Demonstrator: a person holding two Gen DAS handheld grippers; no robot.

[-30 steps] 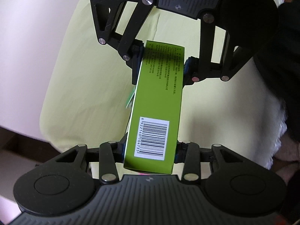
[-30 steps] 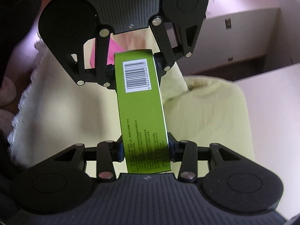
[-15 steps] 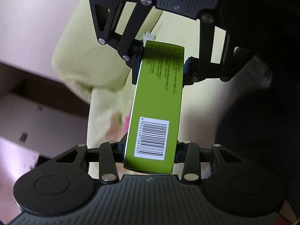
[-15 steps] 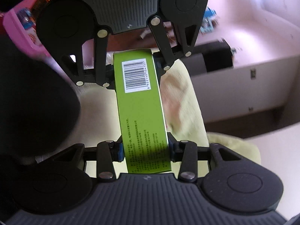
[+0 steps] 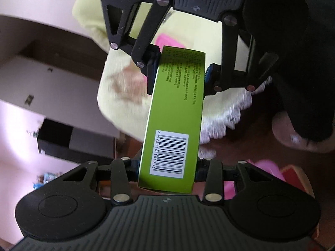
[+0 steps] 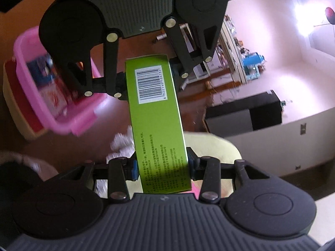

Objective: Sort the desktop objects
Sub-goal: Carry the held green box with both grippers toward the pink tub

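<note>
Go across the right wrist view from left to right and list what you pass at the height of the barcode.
pink bin → left gripper closed on the barcode end of the green box → black cabinet → pale wall

Black ribbed housings, round pivot discs, silver screws on linkage arms, blue-padded fingers [image 5: 152, 71] on both grippers.

The box [image 5: 173, 113] spans between both tools, with the basket [image 6: 62, 113] beyond.
</note>
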